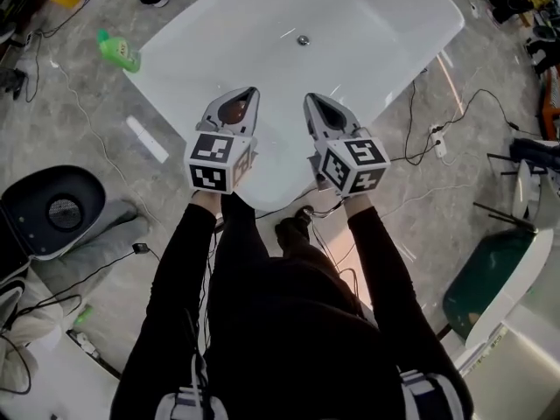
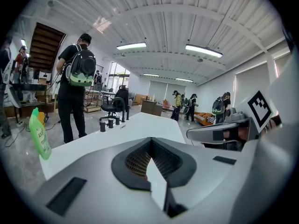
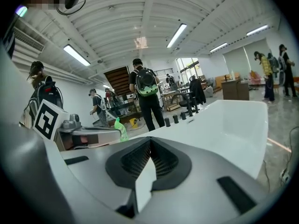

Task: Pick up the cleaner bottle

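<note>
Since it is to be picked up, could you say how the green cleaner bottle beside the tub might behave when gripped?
The cleaner bottle looks like thin plastic, so it may flex when squeezed. Standing tall and narrow, it could tip if nudged. Its smooth sides might slip.

The cleaner bottle (image 1: 118, 51), at ten o'clock in the head view, is coloured bright green. The bathtub (image 1: 367, 24) is finished in plain white, and the floor (image 1: 87, 138) is veined in grey. The left gripper (image 1: 248, 94) and the right gripper (image 1: 311, 101) are cased in pale grey and patterned with black-and-white square markers. The sleeves (image 1: 179, 278) are black.
</note>
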`<action>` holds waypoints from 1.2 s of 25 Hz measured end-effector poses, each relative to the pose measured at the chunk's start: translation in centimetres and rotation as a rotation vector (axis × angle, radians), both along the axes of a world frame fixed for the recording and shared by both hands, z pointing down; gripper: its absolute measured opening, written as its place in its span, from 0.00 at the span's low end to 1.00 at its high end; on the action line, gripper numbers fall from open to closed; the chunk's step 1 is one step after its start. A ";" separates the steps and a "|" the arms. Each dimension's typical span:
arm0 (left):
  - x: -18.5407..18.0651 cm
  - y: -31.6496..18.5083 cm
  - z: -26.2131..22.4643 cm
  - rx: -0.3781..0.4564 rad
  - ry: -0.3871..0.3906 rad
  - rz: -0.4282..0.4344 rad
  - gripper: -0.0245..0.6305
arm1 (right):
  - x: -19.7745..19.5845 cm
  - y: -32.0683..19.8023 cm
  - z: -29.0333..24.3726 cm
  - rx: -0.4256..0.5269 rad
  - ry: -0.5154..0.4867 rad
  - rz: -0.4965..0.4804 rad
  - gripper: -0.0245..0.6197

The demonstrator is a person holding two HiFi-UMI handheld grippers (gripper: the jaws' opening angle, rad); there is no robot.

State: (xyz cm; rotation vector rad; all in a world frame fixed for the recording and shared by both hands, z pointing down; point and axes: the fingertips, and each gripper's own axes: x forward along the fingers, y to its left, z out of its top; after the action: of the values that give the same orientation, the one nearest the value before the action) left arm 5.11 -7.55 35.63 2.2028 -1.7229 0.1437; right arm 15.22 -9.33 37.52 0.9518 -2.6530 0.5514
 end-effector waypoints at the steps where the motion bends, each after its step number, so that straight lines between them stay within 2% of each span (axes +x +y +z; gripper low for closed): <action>1: -0.5 0.0 0.1 -0.003 -0.001 -0.008 0.05 | -0.6 -0.1 0.1 -0.001 0.001 -0.008 0.04; 9: -4.7 0.0 0.6 -0.012 -0.011 -0.084 0.05 | -4.9 -0.4 0.6 -0.008 -0.001 -0.079 0.04; 22: -13.5 0.5 2.5 -0.037 -0.008 -0.209 0.05 | -14.1 -0.4 2.3 -0.036 0.020 -0.194 0.04; 30: -18.1 -0.2 3.5 -0.038 -0.013 -0.251 0.05 | -18.9 -1.0 3.1 -0.040 0.027 -0.246 0.04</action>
State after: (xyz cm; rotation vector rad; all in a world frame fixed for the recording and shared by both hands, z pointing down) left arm -12.98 -7.72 39.10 1.9424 -1.9679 0.1275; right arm -3.67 -10.30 40.65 0.6048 -2.6707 0.5272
